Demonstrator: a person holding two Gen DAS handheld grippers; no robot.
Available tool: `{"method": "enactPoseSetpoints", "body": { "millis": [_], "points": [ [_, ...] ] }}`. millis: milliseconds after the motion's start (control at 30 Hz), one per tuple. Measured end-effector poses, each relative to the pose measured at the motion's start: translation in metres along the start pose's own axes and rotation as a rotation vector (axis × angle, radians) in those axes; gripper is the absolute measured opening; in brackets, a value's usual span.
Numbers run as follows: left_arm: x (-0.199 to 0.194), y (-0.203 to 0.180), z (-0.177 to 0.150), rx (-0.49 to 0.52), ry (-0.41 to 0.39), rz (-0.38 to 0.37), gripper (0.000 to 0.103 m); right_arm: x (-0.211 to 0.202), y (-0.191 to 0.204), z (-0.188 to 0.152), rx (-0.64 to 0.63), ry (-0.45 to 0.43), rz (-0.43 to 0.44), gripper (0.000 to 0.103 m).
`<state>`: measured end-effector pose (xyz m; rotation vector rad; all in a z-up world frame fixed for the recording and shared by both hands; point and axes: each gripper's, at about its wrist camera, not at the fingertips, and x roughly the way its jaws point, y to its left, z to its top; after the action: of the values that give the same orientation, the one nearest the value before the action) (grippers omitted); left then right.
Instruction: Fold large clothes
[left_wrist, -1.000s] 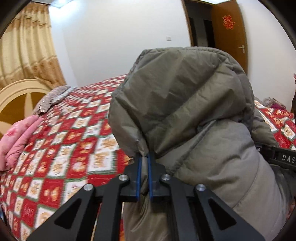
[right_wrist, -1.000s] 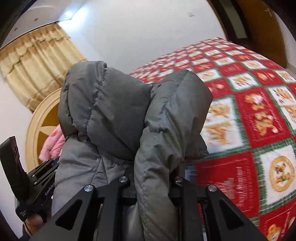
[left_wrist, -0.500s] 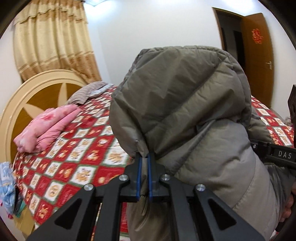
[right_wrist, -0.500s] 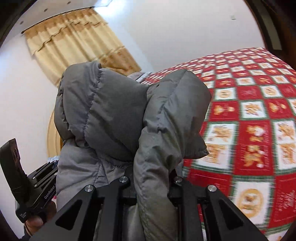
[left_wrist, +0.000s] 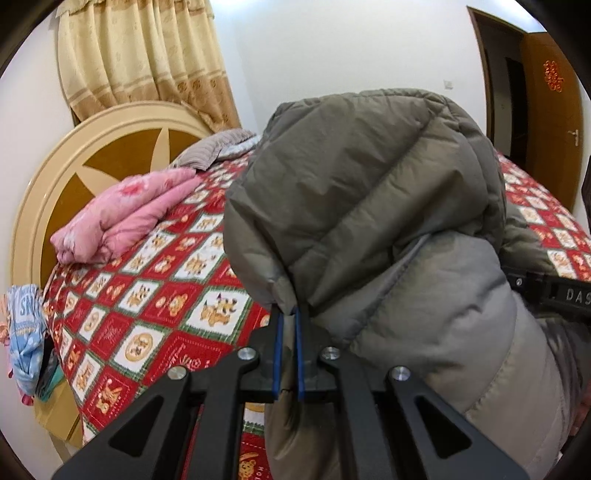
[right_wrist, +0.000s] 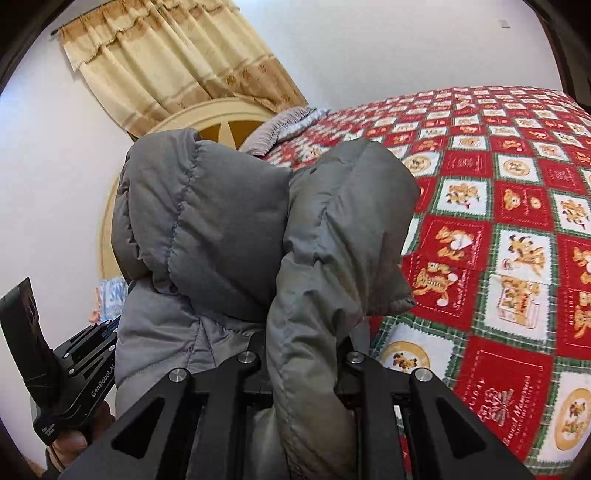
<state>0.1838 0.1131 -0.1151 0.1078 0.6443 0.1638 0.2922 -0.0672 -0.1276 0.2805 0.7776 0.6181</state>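
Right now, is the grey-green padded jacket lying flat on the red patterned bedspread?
No, the grey-green padded jacket hangs bunched above the red patterned bedspread.

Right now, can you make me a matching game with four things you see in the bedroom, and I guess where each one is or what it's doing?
Things:
1. grey puffy jacket
2. pink folded blanket
3. curtain
4. door

Places or states:
A. hanging behind the round headboard
B. standing open at the far right
C. pinched by both the left gripper and the right gripper
D. lying on the red checked bedspread near the headboard

Pairs: 1-C, 2-D, 3-A, 4-B
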Motion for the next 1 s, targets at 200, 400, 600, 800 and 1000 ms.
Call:
{"method": "enactPoseSetpoints", "body": {
  "millis": [200,400,600,800,1000],
  "points": [
    [0.020,0.004,-0.014,-0.014,0.030,0.020,0.017,0.028,-0.017,-0.007,0.030,0.049,-0.027,0.015],
    [0.035,-0.001,-0.021,-0.001,0.042,0.044,0.033,0.043,-0.032,-0.016,0.056,0.074,-0.043,0.017],
    [0.043,-0.006,-0.024,0.002,0.047,0.052,0.042,0.051,-0.042,-0.021,0.067,0.093,-0.062,0.020],
    [0.050,-0.009,-0.027,0.003,0.060,0.062,0.045,0.059,-0.043,-0.021,0.063,0.118,-0.087,0.023],
    [0.052,-0.008,-0.029,-0.001,0.059,0.070,0.050,0.059,-0.042,-0.024,0.048,0.131,-0.112,0.027]
  ]
}}
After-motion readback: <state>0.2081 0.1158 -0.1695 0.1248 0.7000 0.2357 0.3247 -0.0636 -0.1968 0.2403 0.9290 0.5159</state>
